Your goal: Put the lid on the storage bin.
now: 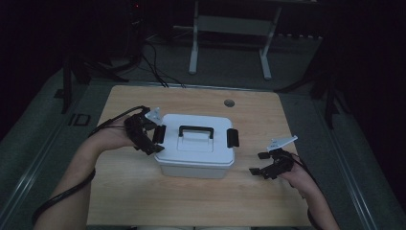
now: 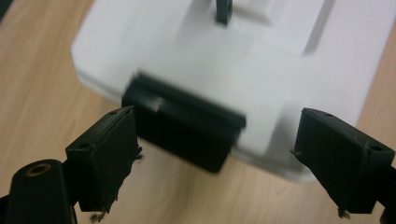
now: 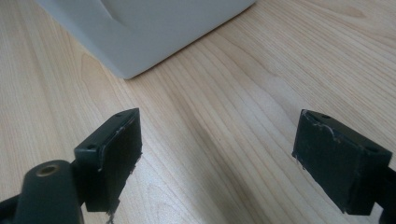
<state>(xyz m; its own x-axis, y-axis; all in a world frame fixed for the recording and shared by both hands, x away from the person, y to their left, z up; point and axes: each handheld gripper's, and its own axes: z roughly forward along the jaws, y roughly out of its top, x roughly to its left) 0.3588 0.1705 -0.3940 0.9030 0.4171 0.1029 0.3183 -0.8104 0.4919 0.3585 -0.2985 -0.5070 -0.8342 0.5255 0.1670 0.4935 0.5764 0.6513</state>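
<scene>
A white lidded box (image 1: 196, 143) with a black carry handle (image 1: 196, 130) stands in the middle of the wooden table (image 1: 143, 191). Black latches sit on its left side (image 1: 159, 133) and right side (image 1: 232, 137). My left gripper (image 1: 152, 142) is open, its jaws to either side of the left latch (image 2: 184, 128) without touching it. Right of the box, my right gripper (image 1: 258, 163) hovers open above bare wood, with the box's lower corner (image 3: 135, 32) some way ahead of its jaws.
A round cable grommet (image 1: 229, 102) is set in the table near its far edge. Beyond the table stands a white metal frame (image 1: 230, 28) on a dark floor. Cables trail from both grippers past the person's forearms.
</scene>
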